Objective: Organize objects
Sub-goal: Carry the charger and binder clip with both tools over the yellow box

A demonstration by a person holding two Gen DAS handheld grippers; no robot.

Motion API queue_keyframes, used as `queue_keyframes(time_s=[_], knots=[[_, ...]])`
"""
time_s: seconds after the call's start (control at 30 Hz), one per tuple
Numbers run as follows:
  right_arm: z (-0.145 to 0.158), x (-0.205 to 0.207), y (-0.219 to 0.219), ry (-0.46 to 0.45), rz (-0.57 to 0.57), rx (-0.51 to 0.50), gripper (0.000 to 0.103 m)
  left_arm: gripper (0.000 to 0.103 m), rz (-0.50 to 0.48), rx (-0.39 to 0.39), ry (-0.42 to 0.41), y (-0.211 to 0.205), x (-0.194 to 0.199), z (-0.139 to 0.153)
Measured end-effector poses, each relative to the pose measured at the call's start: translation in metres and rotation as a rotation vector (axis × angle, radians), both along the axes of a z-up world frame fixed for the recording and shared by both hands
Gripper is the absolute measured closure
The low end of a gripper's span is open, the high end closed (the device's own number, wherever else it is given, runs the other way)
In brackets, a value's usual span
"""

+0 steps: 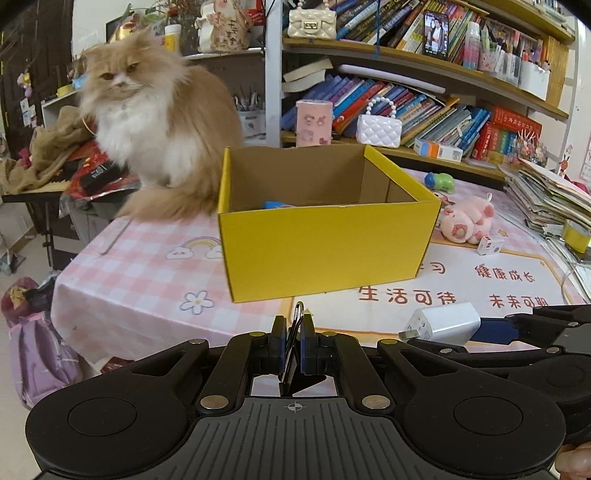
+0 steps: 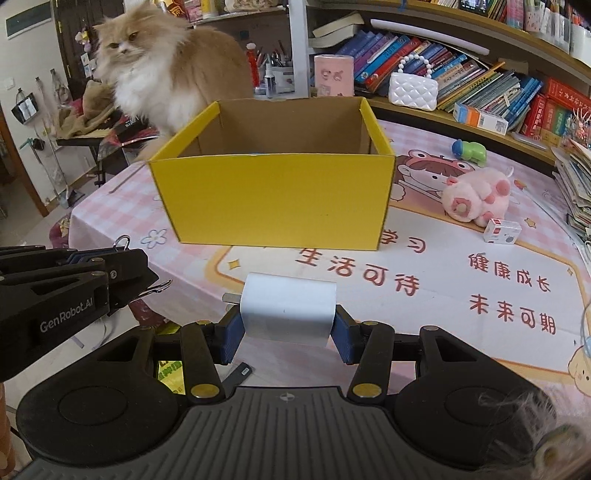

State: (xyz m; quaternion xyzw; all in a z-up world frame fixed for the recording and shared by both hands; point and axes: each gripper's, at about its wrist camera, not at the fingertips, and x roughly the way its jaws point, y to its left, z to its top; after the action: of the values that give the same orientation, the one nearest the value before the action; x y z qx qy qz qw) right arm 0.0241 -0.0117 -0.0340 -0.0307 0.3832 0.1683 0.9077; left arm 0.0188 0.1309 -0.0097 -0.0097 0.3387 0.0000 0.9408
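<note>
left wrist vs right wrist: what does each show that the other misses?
Left wrist only: a blue item inside the yellow cardboard box, and a cream quilted handbag on the upper shelf. Right wrist only: the metal prongs of the white charger plug seen head-on in the right tool. Both: the box, orange fluffy cat, pink plush pig, left tool clamping a black binder clip.
</note>
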Motion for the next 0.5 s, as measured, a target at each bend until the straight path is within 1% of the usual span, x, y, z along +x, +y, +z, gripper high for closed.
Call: queue_keyframes(time_s=[0.3, 0.5], knots=[[0.004, -0.017, 0.015, -0.024, -0.011, 0.001, 0.055, 0.098, -0.008, -0.003, -0.043, 0.016, -0.019, 0.007], [0.01, -0.023, 0.02, -0.038, -0.016, -0.005, 0.055, 0.098, -0.001, -0.013, -0.071, 0.024, -0.023, 0.013]])
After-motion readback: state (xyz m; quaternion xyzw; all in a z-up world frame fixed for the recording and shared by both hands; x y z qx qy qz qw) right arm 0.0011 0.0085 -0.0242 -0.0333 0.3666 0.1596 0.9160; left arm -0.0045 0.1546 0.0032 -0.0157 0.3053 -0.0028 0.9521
